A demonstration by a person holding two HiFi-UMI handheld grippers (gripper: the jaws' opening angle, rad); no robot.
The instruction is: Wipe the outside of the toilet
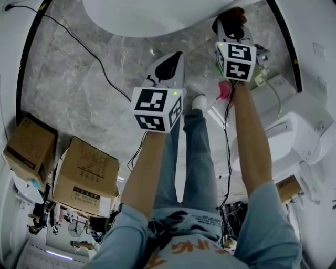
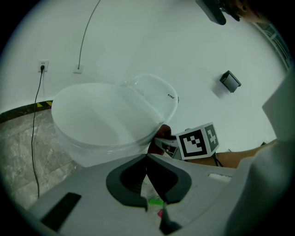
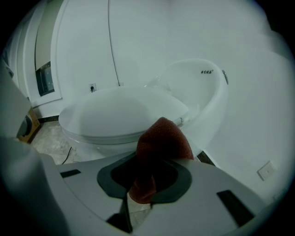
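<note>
At twelve o'clock in your head view stood the white toilet, lid down, on the grey marble floor. Your right claw reached toward one o'clock, shut tight on a dark red cloth that bunched up out of the jaws. From your left gripper view that cloth sat against the side of the bowl just under the seat rim, at the toilet's four o'clock; actual contact could not be confirmed. In your right gripper view the cloth rose in front of the bowl near the hinge end of the lid.

Your left claw hung near the centre of the head view, at about seven o'clock from the right one and clear of the toilet. Its jaws were pressed together with nothing between them.

A black cable ran across the floor from eleven o'clock toward the centre. Two cardboard boxes sat at eight o'clock, just beside each other. A second white toilet stood at four o'clock, well apart from the first.
</note>
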